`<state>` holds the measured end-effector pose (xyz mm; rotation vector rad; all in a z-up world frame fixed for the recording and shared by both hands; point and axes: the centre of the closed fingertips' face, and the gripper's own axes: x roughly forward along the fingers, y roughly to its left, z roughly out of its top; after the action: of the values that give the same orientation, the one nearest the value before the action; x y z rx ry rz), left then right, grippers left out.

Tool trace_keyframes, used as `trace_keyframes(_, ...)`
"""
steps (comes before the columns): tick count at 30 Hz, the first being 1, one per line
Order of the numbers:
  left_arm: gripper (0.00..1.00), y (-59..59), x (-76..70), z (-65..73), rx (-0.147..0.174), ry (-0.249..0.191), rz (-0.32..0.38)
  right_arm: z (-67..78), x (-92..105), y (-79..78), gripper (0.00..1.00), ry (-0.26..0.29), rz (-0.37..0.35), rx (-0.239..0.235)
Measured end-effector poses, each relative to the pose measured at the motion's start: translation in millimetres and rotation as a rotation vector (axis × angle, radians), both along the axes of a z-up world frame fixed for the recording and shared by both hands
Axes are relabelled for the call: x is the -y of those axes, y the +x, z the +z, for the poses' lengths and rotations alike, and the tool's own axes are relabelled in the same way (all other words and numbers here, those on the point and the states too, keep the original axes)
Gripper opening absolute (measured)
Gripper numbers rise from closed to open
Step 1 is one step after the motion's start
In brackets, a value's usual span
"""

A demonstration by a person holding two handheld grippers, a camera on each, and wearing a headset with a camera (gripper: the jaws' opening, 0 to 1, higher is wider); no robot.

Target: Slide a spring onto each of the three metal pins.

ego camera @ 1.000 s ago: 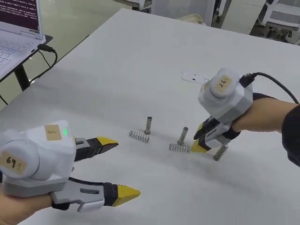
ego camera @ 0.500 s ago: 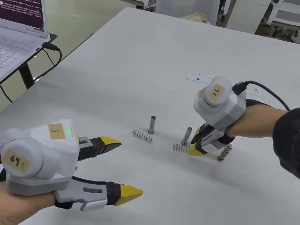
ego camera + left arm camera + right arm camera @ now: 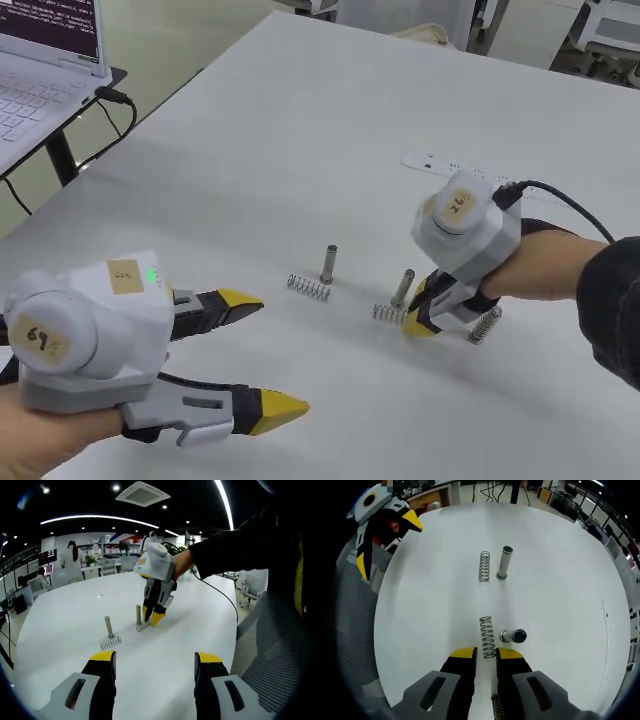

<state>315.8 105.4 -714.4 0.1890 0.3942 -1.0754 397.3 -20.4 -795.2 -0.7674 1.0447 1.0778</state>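
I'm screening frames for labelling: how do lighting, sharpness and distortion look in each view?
Head view: even light, soft shadows, spring and pin sharp. Left gripper view: strong fisheye bending, bright ceiling lights. Right gripper view: fisheye curvature, near spring sharp.

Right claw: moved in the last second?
Yes. In the head view the right claw has shifted left, closing on the middle pin and the spring lying at its base.

White worktable (image 3: 300, 130), open laptop (image 3: 40, 60) at left, pale floor (image 3: 170, 40), office chairs (image 3: 610, 35), ceiling light strips (image 3: 100, 519)
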Motion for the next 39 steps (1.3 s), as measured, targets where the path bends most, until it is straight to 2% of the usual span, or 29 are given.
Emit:
trace_keyframes(14, 0.59, -0.5, 0.6, 1.1, 0.002, -0.003, -0.001, -2.5, -0.5, -5.1, 0.08, -0.013, 0.022, 0.021)
trace_keyframes(18, 0.58, -0.7, 1.5, 1.4, 0.003, -0.004, -0.005, 1.5, -3.1, -12.8, 0.08, -0.007, 0.024, 0.014)
trace_keyframes(21, 0.58, -1.3, 2.6, 1.2, 0.005, -0.002, -0.012, 7.8, -7.6, -20.7, 0.08, -0.012, 0.049, 0.008)
trace_keyframes(28, 0.55, -2.5, 4.0, 1.6, 0.01, -0.002, -0.023, 23.9, -23.5, -35.6, 0.08, 0.02, 0.087, 0.008)
trace_keyframes(31, 0.54, -2.9, 4.2, 2.6, 0.014, -0.006, -0.025, 32.8, -33.8, -48.8, 0.08, 0.059, 0.106, -0.013)
trace_keyframes(39, 0.47, -6.5, 8.1, 4.0, 0.021, -0.011, -0.051, 57.0, -54.7, -82.1, 0.08, 0.114, 0.176, -0.043)
